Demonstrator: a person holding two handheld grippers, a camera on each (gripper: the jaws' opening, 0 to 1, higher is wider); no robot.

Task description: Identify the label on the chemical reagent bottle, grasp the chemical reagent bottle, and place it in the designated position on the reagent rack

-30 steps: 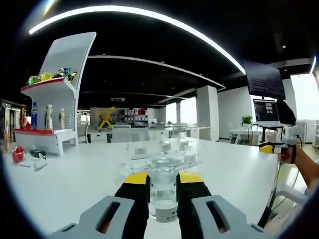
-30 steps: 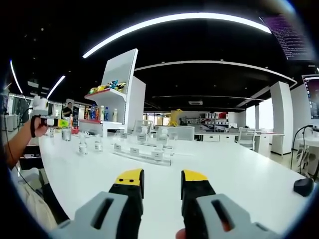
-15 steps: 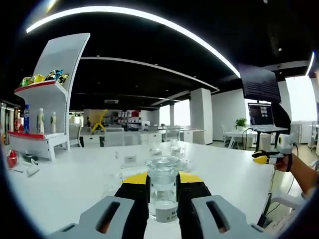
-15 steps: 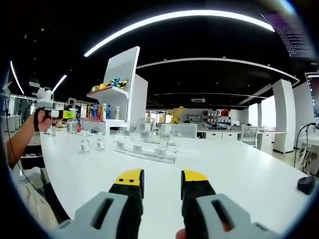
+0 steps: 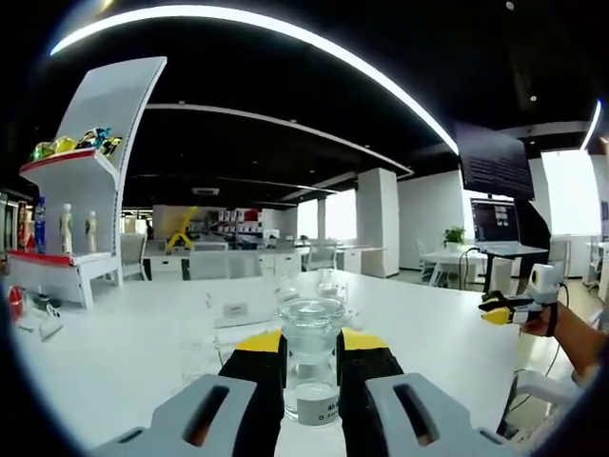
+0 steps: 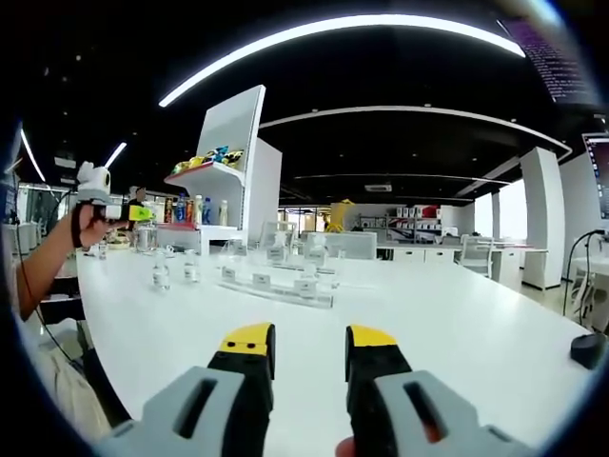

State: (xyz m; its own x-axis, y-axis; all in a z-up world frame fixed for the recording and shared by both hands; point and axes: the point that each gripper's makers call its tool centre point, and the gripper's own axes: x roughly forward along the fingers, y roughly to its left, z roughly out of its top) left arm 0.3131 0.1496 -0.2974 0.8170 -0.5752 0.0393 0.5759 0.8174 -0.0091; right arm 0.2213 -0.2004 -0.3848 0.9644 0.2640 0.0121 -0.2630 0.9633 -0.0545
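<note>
One clear glass reagent bottle (image 5: 310, 367) stands upright, long axis vertical, clamped between the left gripper (image 5: 310, 354)'s two yellow-tipped jaws above the white table (image 5: 124, 352); clear liquid sits in its lower part, a white label at its base. The right gripper (image 6: 309, 343) hangs with jaws apart, holding nothing. Far across the table lies the clear reagent rack (image 6: 276, 288) with labelled bottles; two small bottles (image 6: 173, 273) stand to its left.

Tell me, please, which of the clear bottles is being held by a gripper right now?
The bottle clamped between the left gripper's jaws, lifted above the table. The two small bottles near the rack stand free on the table.
</note>
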